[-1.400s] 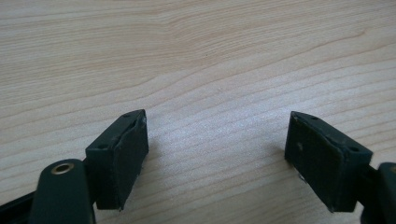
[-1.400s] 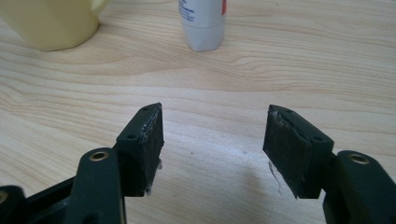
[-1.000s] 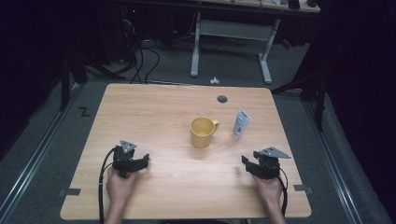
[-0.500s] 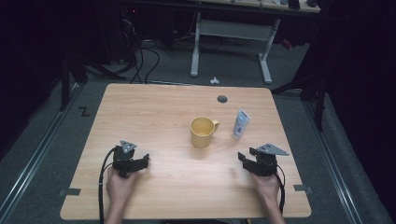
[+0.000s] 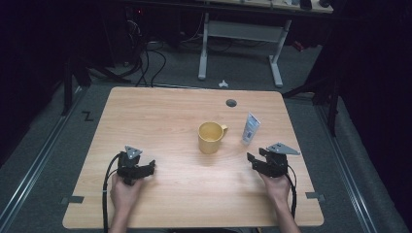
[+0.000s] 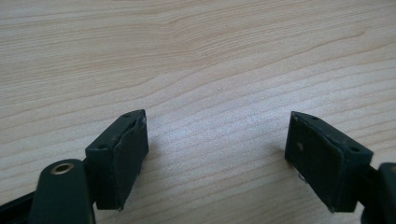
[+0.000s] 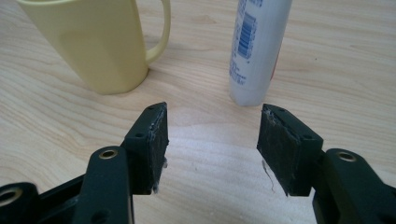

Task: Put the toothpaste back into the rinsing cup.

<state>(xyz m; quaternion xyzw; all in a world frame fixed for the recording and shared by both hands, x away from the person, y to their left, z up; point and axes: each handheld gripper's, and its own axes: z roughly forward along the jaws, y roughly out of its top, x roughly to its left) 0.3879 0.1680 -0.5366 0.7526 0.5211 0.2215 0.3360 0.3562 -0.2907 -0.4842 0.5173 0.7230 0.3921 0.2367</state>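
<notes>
Right claw (image 7: pixel 212 133) edged nearer, white barcoded tube (image 7: pixel 257 49) upright, yellow mug (image 7: pixel 100 42)

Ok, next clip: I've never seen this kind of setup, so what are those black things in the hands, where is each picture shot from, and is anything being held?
A person sits at a wooden table and holds a hand-operated two-jaw tool in each hand: the left gripper and the right gripper. One picture comes from a fixed camera above, looking down on the table. The other two come from small cameras riding on each gripper, looking along its black jaws. On the table stand a yellow mug and, beside its handle, a white tube, upright. The right gripper points at both from close by. Both grippers have their jaws apart with only bare wood between them, so nothing is held.
</notes>
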